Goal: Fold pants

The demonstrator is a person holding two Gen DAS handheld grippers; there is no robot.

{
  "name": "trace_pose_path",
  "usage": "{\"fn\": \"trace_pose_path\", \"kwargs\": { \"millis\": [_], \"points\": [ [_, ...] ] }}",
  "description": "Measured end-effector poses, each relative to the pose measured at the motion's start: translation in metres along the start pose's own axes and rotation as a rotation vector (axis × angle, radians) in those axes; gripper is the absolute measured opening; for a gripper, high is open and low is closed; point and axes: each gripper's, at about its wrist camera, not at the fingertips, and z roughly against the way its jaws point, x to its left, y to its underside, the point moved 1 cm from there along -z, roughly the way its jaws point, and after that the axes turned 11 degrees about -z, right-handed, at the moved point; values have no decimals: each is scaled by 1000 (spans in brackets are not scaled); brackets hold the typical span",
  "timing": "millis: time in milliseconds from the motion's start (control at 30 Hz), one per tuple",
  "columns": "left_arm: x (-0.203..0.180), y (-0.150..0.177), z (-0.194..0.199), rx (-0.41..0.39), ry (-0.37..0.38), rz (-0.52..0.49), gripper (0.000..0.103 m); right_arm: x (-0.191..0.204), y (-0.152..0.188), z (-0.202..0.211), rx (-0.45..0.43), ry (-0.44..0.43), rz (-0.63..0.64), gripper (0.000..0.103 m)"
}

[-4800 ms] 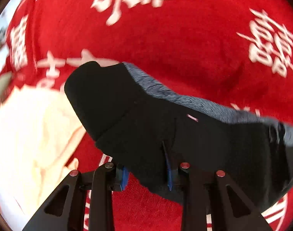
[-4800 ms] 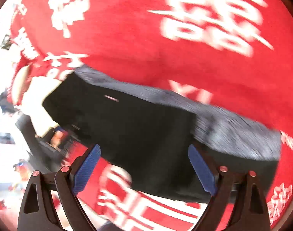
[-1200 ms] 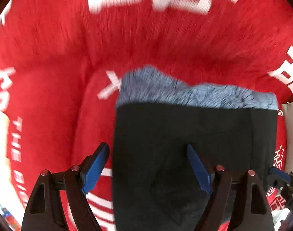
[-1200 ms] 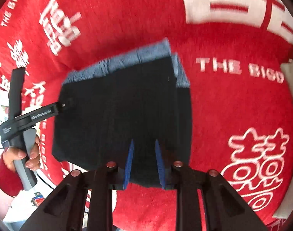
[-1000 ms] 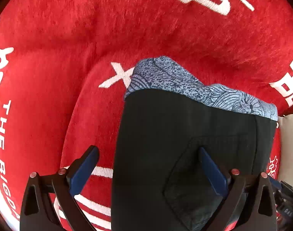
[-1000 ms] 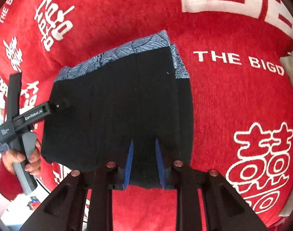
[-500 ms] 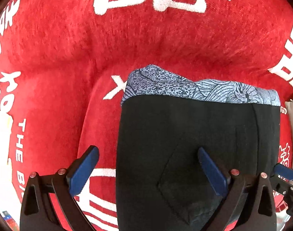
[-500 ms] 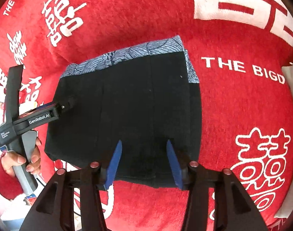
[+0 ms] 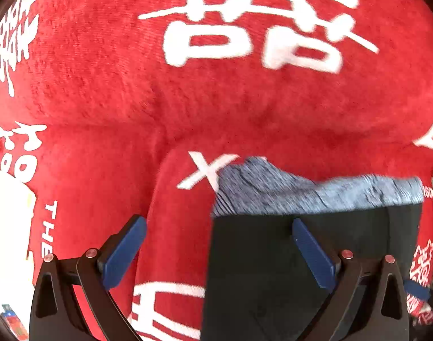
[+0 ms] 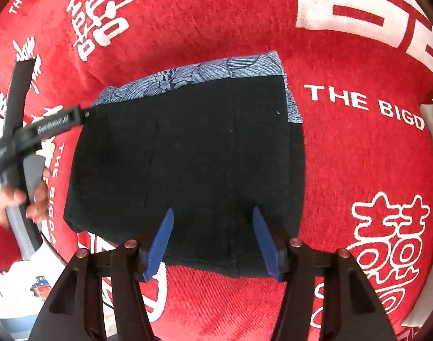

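your pants [image 10: 188,156] lie folded into a squat black block on the red blanket [image 10: 358,147], with the blue patterned lining [image 10: 193,76] peeking out along the far edge and down the right side. your right gripper [image 10: 213,238] has just been opening and now its jaws stand apart over the near hem. the cloth sits under and between the blue pads [image 10: 162,241], but nothing is pinched. your left gripper [image 9: 216,247] is spread wide, straddling the left edge of the pants [image 9: 316,255], one pad over the bare blanket [image 9: 102,113] and one over the black cloth, gripping nothing. in the right wrist view you also see that tool off the left corner, with your hand [image 10: 31,199] on its handle.

this looks like the release after the last fold, so the job seems nearly done. to finish clean, lift both tools straight up so the pads don't drag the top layer and pull it askew. the soft, lumpy blanket could let the stack slump, so don't bump it as you leave. if you want it neater, tuck in the lining [image 9: 301,190] strip showing at the far edge. the left view is blurred, so i can't judge the fine edge alignment there.
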Motion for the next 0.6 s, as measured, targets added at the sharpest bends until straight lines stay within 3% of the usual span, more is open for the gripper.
{"fn": "trace_pose_path", "kwargs": {
  "millis": [267,600],
  "points": [
    [-8,0,-18,13,-50,-76,103,4,0,-2,2,-14,15,71],
    [1,-1,-9,-23,-34,-64,103,9,1,-4,-4,-11,23,73]
  ]
}}
